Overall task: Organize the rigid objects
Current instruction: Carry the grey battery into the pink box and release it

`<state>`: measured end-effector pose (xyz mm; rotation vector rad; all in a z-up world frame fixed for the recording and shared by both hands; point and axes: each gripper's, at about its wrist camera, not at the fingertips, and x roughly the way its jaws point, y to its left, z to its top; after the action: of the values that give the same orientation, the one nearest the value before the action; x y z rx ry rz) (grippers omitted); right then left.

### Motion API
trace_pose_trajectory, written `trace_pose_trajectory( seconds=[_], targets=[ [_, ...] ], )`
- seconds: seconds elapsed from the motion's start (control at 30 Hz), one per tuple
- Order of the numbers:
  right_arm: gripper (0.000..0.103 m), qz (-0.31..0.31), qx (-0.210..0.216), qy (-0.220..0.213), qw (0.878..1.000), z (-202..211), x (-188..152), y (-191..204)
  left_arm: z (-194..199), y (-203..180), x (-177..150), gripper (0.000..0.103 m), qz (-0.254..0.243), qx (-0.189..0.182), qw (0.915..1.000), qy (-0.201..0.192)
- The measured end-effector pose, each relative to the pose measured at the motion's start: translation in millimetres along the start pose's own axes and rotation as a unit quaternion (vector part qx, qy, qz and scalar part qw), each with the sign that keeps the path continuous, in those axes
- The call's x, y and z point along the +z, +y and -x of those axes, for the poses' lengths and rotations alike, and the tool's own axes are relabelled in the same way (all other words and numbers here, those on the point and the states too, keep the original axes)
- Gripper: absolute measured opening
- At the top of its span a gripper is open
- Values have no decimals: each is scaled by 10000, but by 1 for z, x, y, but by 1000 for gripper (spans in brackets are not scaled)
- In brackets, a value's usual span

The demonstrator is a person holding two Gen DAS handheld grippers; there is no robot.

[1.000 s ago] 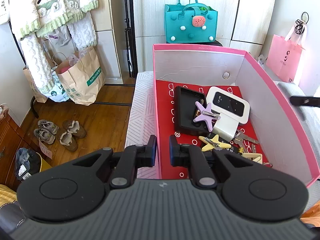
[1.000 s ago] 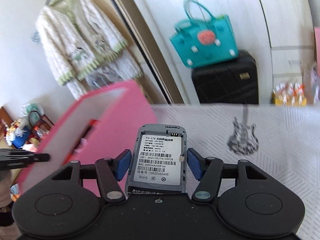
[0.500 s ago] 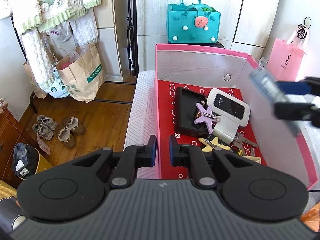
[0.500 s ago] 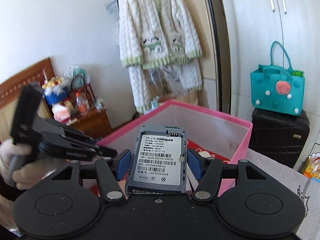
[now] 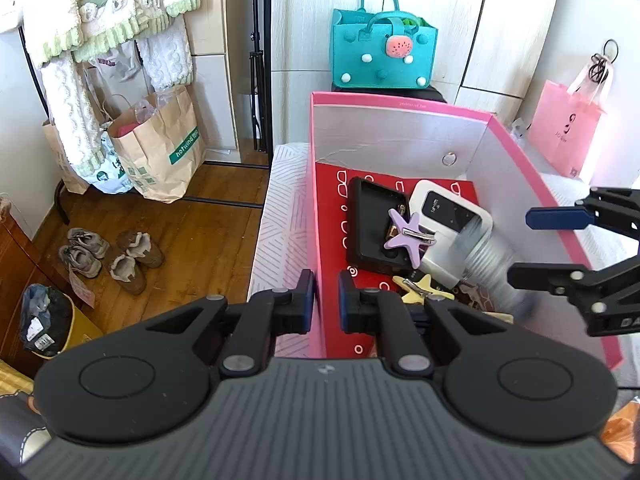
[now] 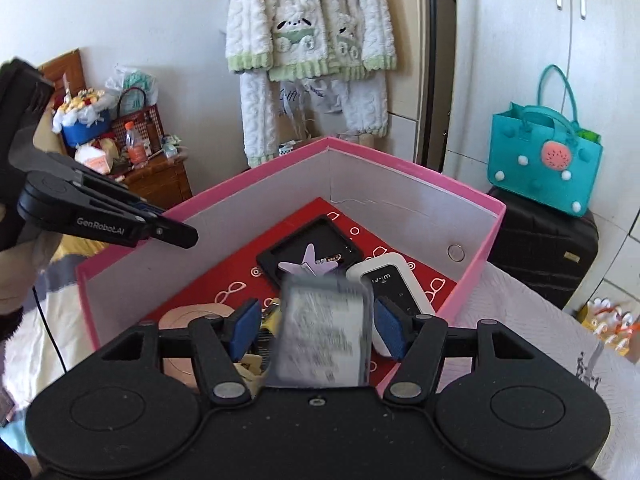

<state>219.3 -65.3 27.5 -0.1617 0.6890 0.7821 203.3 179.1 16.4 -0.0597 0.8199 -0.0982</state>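
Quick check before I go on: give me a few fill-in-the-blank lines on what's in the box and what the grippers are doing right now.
1. The purple star clip lies on the ____ tray.
2. The box has a pink outside and a ____ floor.
3. The blurred grey device sits between the pads of the ____ gripper.
4. The left gripper grips the box's ____ wall.

Missing words: black; red; right; near

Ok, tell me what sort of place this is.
Most likely a bedroom at home. A fluffy white and green pyjama set hangs on the wall, worn shoes sit on the wooden floor, and white wardrobe doors stand behind the pink cardboard box on what looks like a patterned bedspread.
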Motion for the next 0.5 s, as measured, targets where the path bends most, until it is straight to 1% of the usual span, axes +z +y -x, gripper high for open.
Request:
trace_pose_trajectory(
  seconds=[0.07, 0.17, 0.27, 0.33, 0.37, 0.4, 0.43, 0.47, 0.5],
  targets=[
    [72, -253, 105, -177, 9995, 10, 1, -3, 7, 3, 0, 10, 80, -42, 10000, -31],
    [72, -586, -69, -389, 9975, 26, -1, -7, 22, -1, -3, 10, 56, 37, 9998, -163],
    [73, -1119, -90, -497, 9924, 42, -6, -17, 38, -7, -6, 10, -1, 9, 9997, -231],
    [78, -1513, -75, -625, 9865, 55, -10, -23, 51, -13, -7, 10, -60, -13, 9995, -304],
    [82, -1705, -55, -695, 9829, 62, -13, -26, 57, -16, -7, 10, -90, -15, 9993, -351],
    [90, -1900, -13, -731, 9791, 68, -16, -28, 62, -20, -7, 12, -130, -18, 9993, -363],
    [93, -2038, 51, -740, 9762, 73, -16, -29, 67, -24, -6, 18, -165, -57, 9992, -348],
    [93, -2078, 103, -780, 9750, 78, -17, -28, 71, -27, -5, 31, -201, -136, 9992, -323],
    [93, -2068, 110, -873, 9744, 83, -17, -26, 75, -29, -3, 40, -231, -186, 9991, -292]
  ],
)
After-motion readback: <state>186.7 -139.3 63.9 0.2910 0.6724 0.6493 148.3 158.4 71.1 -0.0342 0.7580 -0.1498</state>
